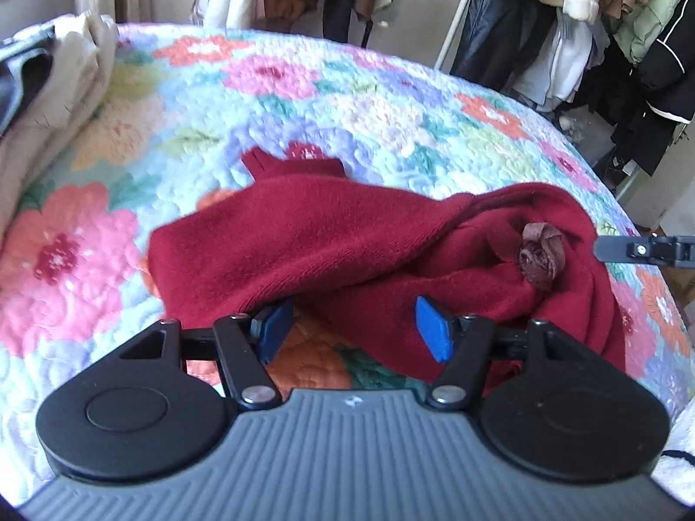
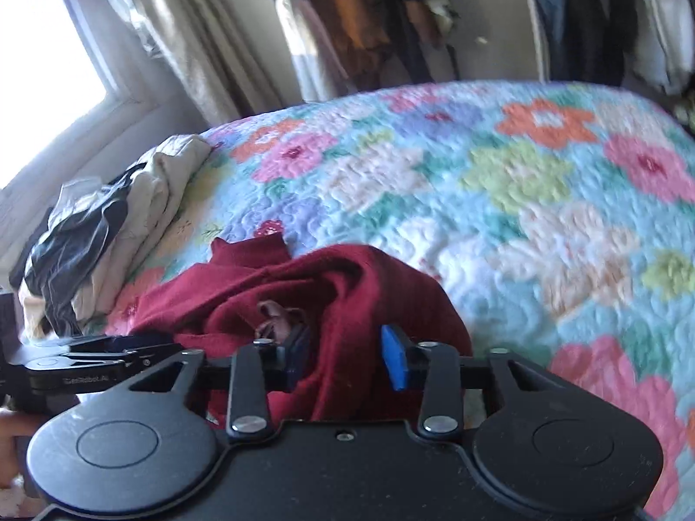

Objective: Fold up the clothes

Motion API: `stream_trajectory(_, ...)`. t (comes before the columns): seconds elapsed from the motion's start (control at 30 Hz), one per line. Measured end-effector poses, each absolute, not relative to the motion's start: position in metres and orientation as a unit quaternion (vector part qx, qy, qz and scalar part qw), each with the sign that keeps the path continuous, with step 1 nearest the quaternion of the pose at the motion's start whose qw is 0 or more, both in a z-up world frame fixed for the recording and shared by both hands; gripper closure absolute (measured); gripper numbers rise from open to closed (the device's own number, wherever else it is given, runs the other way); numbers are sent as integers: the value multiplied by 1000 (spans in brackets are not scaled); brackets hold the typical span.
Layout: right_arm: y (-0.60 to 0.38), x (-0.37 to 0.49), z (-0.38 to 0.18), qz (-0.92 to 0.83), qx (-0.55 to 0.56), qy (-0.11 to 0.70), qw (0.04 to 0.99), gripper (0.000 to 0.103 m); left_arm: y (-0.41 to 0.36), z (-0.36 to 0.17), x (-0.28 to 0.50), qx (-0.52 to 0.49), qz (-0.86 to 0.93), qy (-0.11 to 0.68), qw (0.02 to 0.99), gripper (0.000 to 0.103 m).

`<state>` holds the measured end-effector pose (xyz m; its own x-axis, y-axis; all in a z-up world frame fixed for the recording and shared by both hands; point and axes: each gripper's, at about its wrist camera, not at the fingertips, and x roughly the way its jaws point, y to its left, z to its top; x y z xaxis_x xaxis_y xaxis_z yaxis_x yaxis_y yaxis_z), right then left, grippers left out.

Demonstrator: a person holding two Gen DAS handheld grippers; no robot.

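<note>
A dark red knit garment [image 1: 330, 243] lies bunched on the floral quilt [image 1: 347, 100], with a small brown fabric rosette [image 1: 538, 260] on it. My left gripper [image 1: 352, 330] is open at the garment's near edge, blue pads apart, with the cloth draped over the left pad. The right gripper's black finger [image 1: 643, 252] shows at the right edge. In the right wrist view the garment [image 2: 356, 286] is heaped in front of my right gripper [image 2: 347, 360], which is open with red cloth lying between its blue pads. The left gripper [image 2: 87, 362] is at the lower left.
A pile of cream and black clothes [image 1: 47, 100] lies at the quilt's left side, also in the right wrist view [image 2: 108, 225]. A rack of hanging coats [image 1: 608, 34] stands beyond the bed. Curtains [image 2: 173, 34] and a window are at the far left.
</note>
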<state>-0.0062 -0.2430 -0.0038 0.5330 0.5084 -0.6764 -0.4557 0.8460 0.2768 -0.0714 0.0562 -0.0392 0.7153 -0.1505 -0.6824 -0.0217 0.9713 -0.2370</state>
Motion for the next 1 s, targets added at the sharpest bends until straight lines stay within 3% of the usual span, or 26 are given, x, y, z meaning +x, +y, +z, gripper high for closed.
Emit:
stream_trajectory(0.13,-228,-7,-11,244,-36,389,888,67,51,-38,-72,-66,-16,370,927,38)
stream_trajectory(0.2,-226,-4,-19,239,-46,407,880,63,49,-43,-67,-58,-14,387,920,27)
stream_trajectory(0.3,-230,2,-34,244,-32,446,861,61,46,-55,-60,-49,-6,414,909,25)
stream_trajectory(0.33,-232,3,-36,243,-27,449,860,65,44,-58,-60,-45,-4,415,909,25)
stream_trajectory(0.37,-235,3,-36,244,-22,445,862,82,44,-57,-60,-43,-3,412,910,25)
stream_trajectory(0.4,-238,3,-34,247,-14,437,865,90,44,-56,-60,-42,-1,410,911,25)
stream_trajectory(0.43,-243,3,-30,250,-1,428,868,94,45,-55,-61,-47,1,405,913,26)
stream_trajectory(0.57,-256,5,-13,234,18,381,894,96,52,-49,-66,-72,5,387,919,40)
stream_trajectory(1.0,-278,50,8,173,-43,336,925,98,56,-57,-65,-78,14,394,916,37)
